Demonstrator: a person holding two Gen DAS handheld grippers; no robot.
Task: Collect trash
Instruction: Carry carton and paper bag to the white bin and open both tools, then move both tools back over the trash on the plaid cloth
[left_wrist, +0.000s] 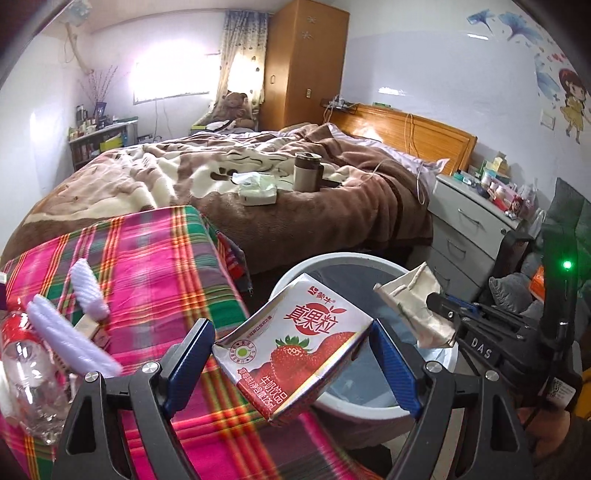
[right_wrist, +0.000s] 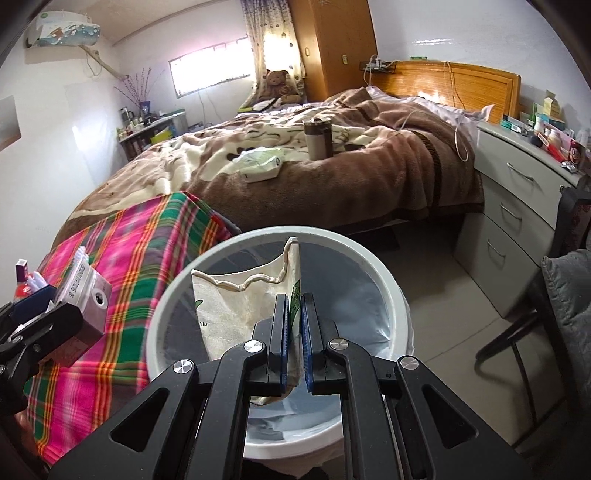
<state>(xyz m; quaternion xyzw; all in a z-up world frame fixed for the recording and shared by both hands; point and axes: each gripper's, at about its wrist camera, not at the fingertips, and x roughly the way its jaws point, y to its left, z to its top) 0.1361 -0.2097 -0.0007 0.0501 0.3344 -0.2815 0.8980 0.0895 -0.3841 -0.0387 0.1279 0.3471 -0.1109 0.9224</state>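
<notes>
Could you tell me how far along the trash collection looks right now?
Done: paper-like scraps already lie in the white bin. In hand: the left gripper holds a strawberry milk carton at the bin's edge, and the right gripper has its jaws shut on a crumpled paper bag over the opening; neither is released. Left: a clear plastic bottle lies on the plaid cloth.

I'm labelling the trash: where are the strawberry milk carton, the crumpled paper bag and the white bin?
strawberry milk carton (left_wrist: 295, 347), left wrist view, printed front face
crumpled paper bag (right_wrist: 240, 306), right wrist view, creased side
white bin (right_wrist: 388, 288), right wrist view, rim
</notes>
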